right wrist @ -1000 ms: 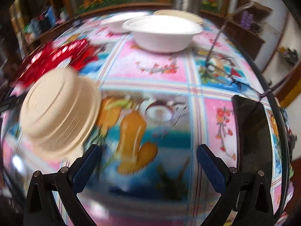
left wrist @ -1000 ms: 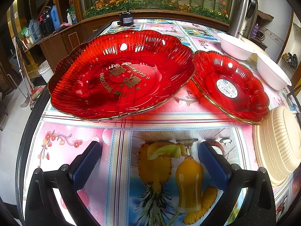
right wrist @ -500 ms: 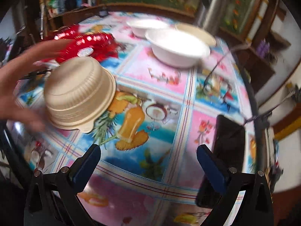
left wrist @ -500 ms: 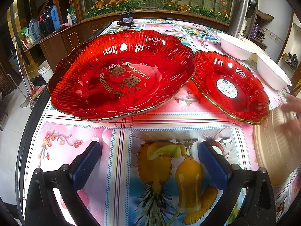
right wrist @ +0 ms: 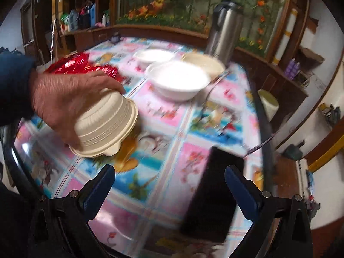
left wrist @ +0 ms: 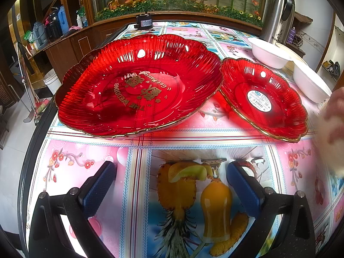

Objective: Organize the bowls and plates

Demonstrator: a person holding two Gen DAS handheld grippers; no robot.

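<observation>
Cream and ribbed, the upturned bowl (right wrist: 105,126) is in my bare hand (right wrist: 64,103), tilted, its rim just above the bench (right wrist: 172,129) near the front edge. Neither pair of tongs has it: my right tongs (right wrist: 168,182) hang wide open and empty over the cloth, and my left tongs (left wrist: 169,180) gape the same way, empty, in front of the large red plate (left wrist: 137,86). The small red plate (left wrist: 262,99) sits just beside it, their rims nearly touching.

The risk, I judge, is my loose fingertip hold on a light bowl; a slip could send it onto the black phone (right wrist: 212,193) or off the edge. Swinging it toward the two white bowls (right wrist: 178,81) and the other cream bowl (right wrist: 204,64) could knock them into the steel flask (right wrist: 225,32).
</observation>
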